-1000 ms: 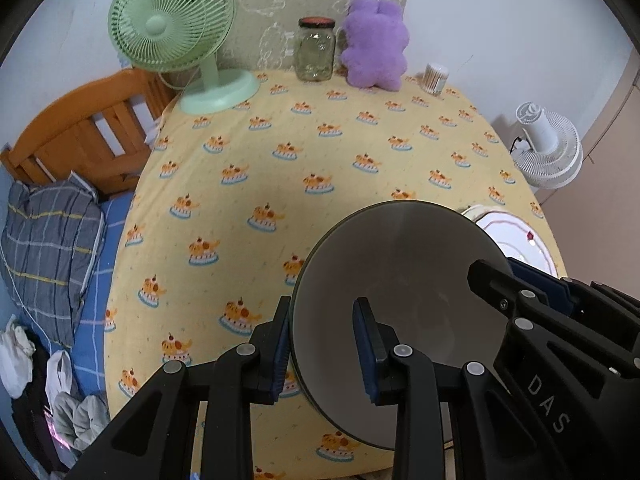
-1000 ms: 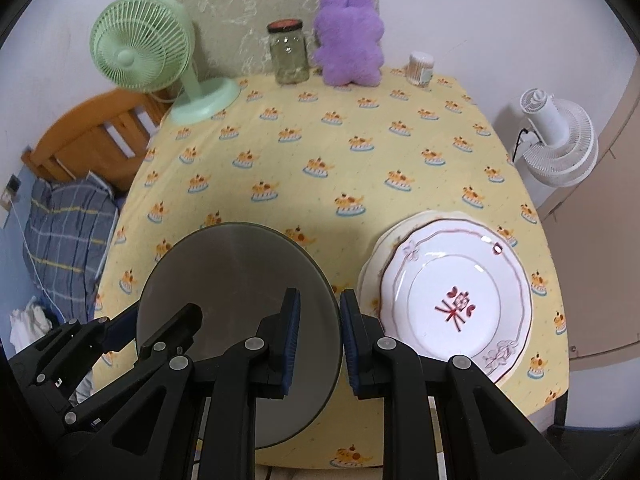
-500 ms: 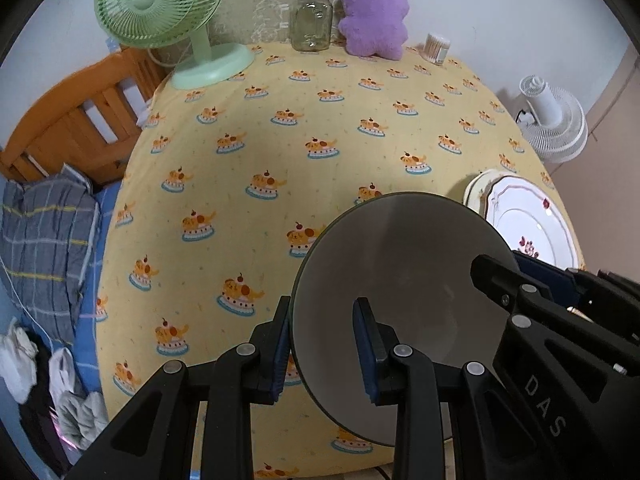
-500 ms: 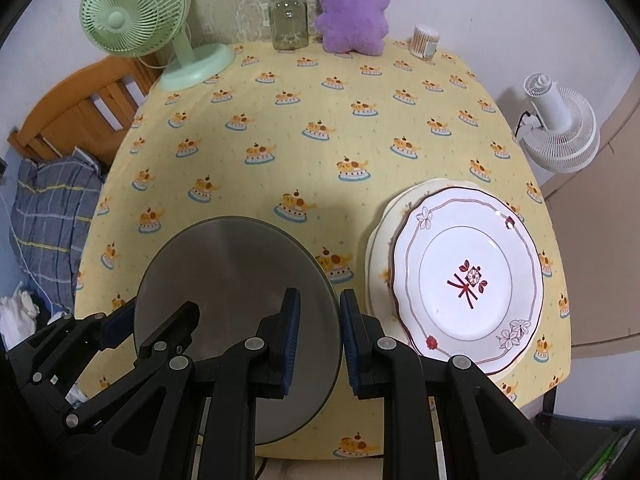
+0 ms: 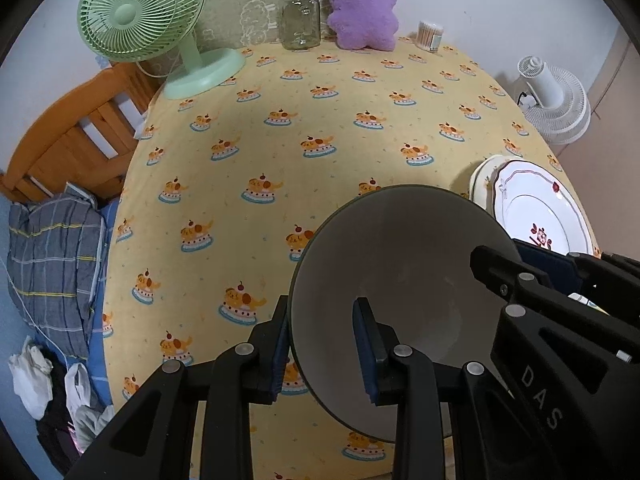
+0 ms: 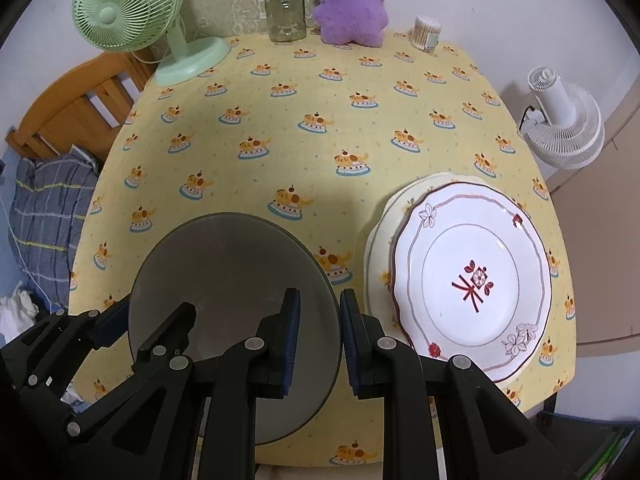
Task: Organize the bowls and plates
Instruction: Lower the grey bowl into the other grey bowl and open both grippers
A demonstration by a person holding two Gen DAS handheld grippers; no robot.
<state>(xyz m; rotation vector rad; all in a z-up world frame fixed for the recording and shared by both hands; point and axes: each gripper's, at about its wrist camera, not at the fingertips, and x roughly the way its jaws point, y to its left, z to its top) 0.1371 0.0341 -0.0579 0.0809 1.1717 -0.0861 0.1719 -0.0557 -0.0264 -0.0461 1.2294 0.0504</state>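
A grey bowl (image 5: 404, 280) is held above the near edge of the yellow tablecloth (image 5: 320, 128); it also shows in the right wrist view (image 6: 232, 280). My left gripper (image 5: 322, 344) is shut on the bowl's left rim. My right gripper (image 6: 318, 332) is shut on the bowl's right rim. A white plate with a red motif (image 6: 472, 276) lies on a cream plate (image 6: 380, 240) at the table's right; the white plate also shows in the left wrist view (image 5: 536, 216).
At the back of the table stand a green fan (image 6: 128, 12), a glass jar (image 6: 285, 10), a purple plush toy (image 6: 352, 4) and a cotton-swab tub (image 6: 426, 32). A white fan (image 6: 564, 128) stands beyond the right edge. A wooden bed frame (image 5: 72, 140) is left.
Both grippers, still holding the bowl, have shifted slightly; the view first tilted down over the table, then rose back. The bowl keeps its place between them.
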